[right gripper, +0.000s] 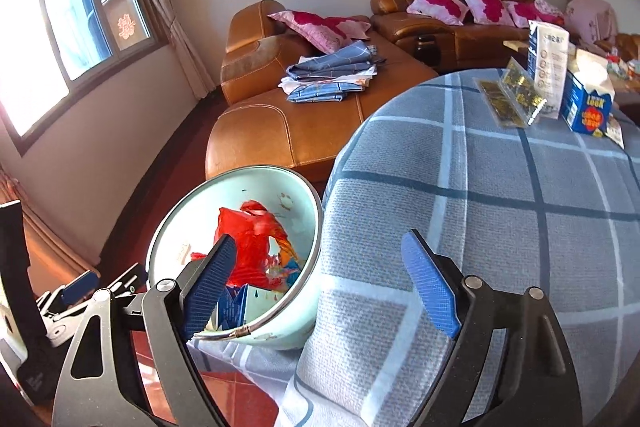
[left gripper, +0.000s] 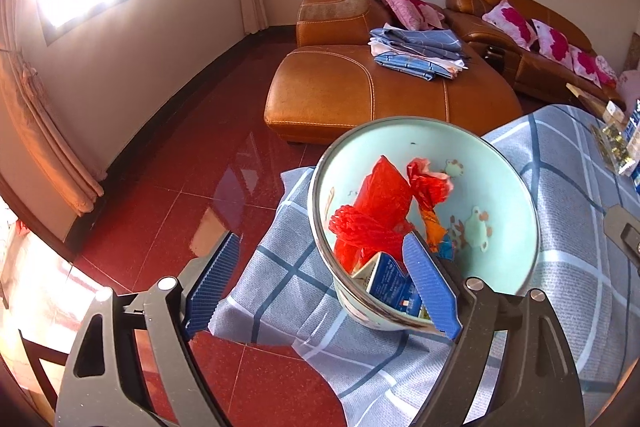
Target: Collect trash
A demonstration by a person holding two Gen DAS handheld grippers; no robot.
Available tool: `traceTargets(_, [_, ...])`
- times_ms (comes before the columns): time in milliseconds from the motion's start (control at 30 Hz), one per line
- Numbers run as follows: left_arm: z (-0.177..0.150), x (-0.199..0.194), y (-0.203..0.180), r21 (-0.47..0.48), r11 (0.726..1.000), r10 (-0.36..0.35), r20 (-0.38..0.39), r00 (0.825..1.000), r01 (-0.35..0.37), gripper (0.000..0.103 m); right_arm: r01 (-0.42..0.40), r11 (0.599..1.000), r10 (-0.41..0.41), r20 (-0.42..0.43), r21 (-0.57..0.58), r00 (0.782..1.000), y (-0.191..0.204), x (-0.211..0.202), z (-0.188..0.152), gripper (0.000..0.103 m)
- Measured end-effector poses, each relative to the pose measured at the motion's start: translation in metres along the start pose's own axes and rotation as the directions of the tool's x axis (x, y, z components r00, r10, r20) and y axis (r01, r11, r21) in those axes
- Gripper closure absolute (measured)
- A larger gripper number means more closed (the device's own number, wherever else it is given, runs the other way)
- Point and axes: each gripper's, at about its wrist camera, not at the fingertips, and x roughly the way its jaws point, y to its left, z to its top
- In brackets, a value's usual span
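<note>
Trash in the basin looks light, crinkly, soft; pinch probably by bunched plastic. Both tools gape wide, empty.

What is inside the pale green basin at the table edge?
The basin holds a red plastic bag, red netting and a blue carton. What is beneath them is covered.

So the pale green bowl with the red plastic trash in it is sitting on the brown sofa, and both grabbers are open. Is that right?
Not quite. The pale green bowl sits at the edge of the checked cloth on the table, not the sofa, as the right wrist view shows. The red plastic trash is inside it, and both grabbers are open.
</note>
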Motion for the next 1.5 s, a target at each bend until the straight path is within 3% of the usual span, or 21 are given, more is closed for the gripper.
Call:
traceTargets(400, [-0.015, -0.037, -0.013, 0.049, 0.999, -0.004, 0.037, 0.999, 0.003, 0.012, -0.035, 0.999, 0.034, 0.051, 0.019, 0.998, -0.003, -0.048, -0.006, 0.014])
traceTargets(533, [-0.015, -0.057, -0.016, 0.064, 0.998, 0.003, 0.083, 0.997, -0.008, 0.011, -0.037, 0.999, 0.035, 0.081, 0.019, 0.996, -0.004, -0.067, -0.004, 0.014])
traceTargets(633, [-0.013, -0.076, -0.018, 0.077, 0.996, 0.023, 0.154, 0.988, -0.036, 0.006, -0.027, 1.000, 0.026, 0.112, 0.007, 0.993, -0.004, -0.081, -0.004, 0.013])
traceTargets(767, [-0.009, -0.099, -0.016, 0.061, 0.998, -0.018, 0.202, 0.979, 0.006, 0.006, -0.029, 1.000, 0.028, 0.155, 0.003, 0.988, -0.003, -0.104, -0.002, 0.012])
traceTargets(1000, [-0.007, -0.136, -0.018, 0.071, 0.997, -0.036, 0.301, 0.953, 0.015, 0.006, -0.018, 1.000, 0.022, 0.236, -0.019, 0.971, 0.003, -0.144, 0.001, 0.011])
traceTargets(1267, [-0.004, -0.168, -0.015, 0.049, 0.998, -0.062, 0.367, 0.928, 0.047, 0.006, 0.006, 1.000, 0.004, 0.348, -0.027, 0.937, 0.008, -0.188, 0.003, 0.010])
traceTargets(1500, [-0.002, -0.178, -0.011, 0.034, 0.998, -0.063, 0.386, 0.920, 0.054, 0.006, 0.019, 0.999, -0.006, 0.397, -0.028, 0.918, 0.011, -0.202, 0.002, 0.009])
